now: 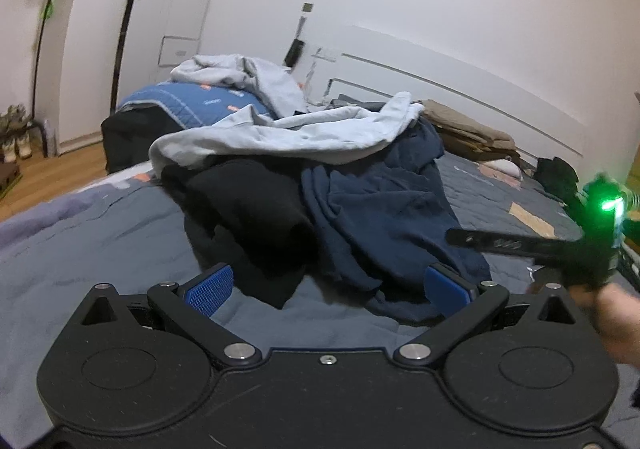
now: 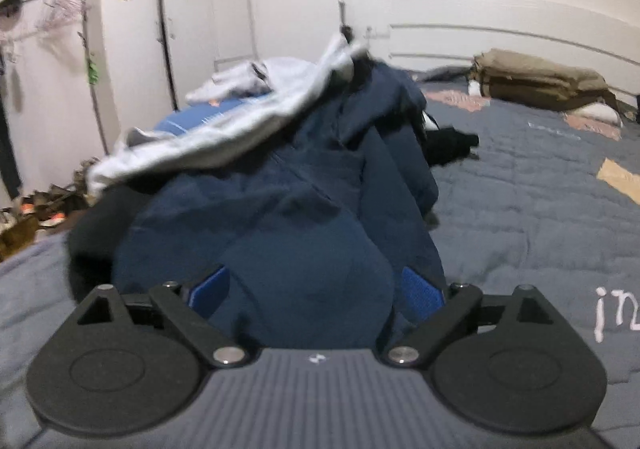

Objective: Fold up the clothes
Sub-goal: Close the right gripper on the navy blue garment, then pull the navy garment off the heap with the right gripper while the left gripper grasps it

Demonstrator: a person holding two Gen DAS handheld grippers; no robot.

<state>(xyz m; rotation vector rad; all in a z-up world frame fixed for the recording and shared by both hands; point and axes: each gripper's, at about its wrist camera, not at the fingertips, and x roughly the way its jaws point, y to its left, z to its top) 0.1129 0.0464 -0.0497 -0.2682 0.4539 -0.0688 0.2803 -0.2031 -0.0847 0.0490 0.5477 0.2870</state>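
Though blurred, navy garment [image 2: 304, 249] hides right gripper [image 2: 316, 289] pads' lower edges.

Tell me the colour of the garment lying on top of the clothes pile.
Light grey garment, draped over the navy and black ones; clearest in the left wrist view.

Laundry heap on the bed, much of it unreadable

The right gripper [image 1: 520, 243] blurs off the frame's right edge; a black garment [image 1: 248, 209] lies half buried under the pale one [image 1: 280, 137]; shoes [image 2: 44, 209] at lower left smear together.
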